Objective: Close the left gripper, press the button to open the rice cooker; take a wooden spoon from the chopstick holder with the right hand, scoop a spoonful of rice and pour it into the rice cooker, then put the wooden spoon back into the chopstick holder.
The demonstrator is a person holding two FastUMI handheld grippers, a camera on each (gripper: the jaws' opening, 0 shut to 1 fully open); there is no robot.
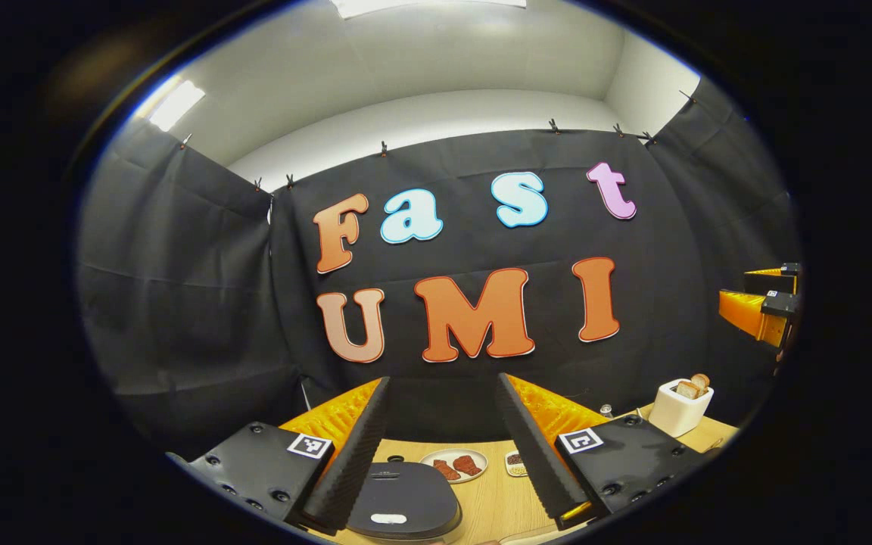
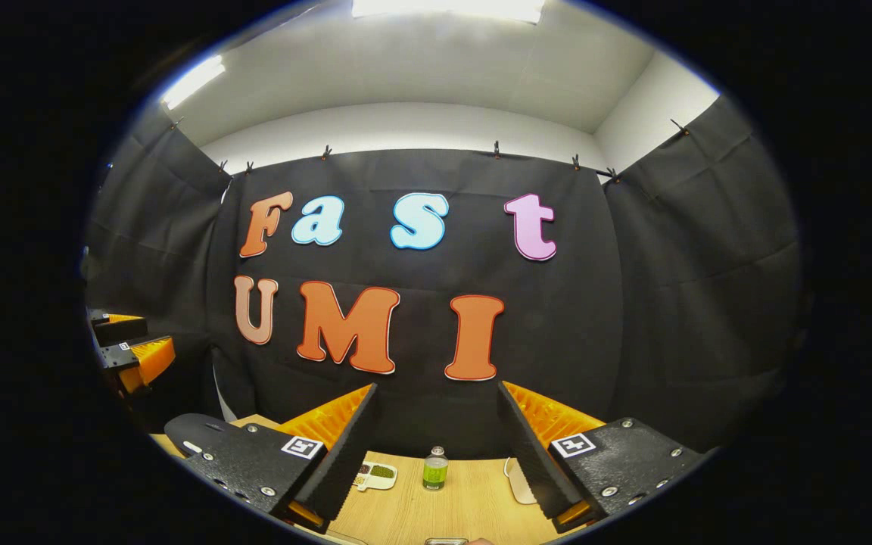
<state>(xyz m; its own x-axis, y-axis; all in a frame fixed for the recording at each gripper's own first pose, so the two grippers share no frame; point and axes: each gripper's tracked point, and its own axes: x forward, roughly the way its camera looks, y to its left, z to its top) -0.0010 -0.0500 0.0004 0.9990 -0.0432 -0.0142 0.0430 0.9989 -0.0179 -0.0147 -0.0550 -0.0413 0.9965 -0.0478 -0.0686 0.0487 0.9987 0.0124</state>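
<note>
Left gripper point(image 1: 442, 446) was held above the table point(image 1: 496, 499), fingers wide apart, nothing between them. Rice cooker point(image 1: 403, 499) sat directly below and ahead, between the two fingers in the left gripper view, lid down. A pale button point(image 1: 388, 519) showed on the near edge of the lid, untouched.

Past the cooker: a plate point(image 1: 453, 464) with reddish-brown food, and just right of it a small dish point(image 1: 514, 462) partly hidden behind the right finger. Far right on the table stood a white holder point(image 1: 680, 409) with a couple of brownish pieces sticking out of the top; couldn't tell whether it was the chopstick holder or something else. No spoon I could make out.

Right gripper point(image 2: 436, 443) was also above the table point(image 2: 436, 507), fingers wide apart, empty. Between its fingers, at the back of the table, a small bottle point(image 2: 434, 468) with green contents stood upright. Left of it, a divided dish point(image 2: 375, 475) with green and pale fillings, partly behind the left finger. A white object point(image 2: 521, 481) showed beside the right finger; too little visible to identify.

In the right gripper view the cooker point(image 2: 194, 431) sat at the lower left, behind the left finger. Each gripper showed at the edge of the other's view: right one point(image 1: 765, 310) at far right, left one point(image 2: 129, 352) at far left, well apart.
</note>
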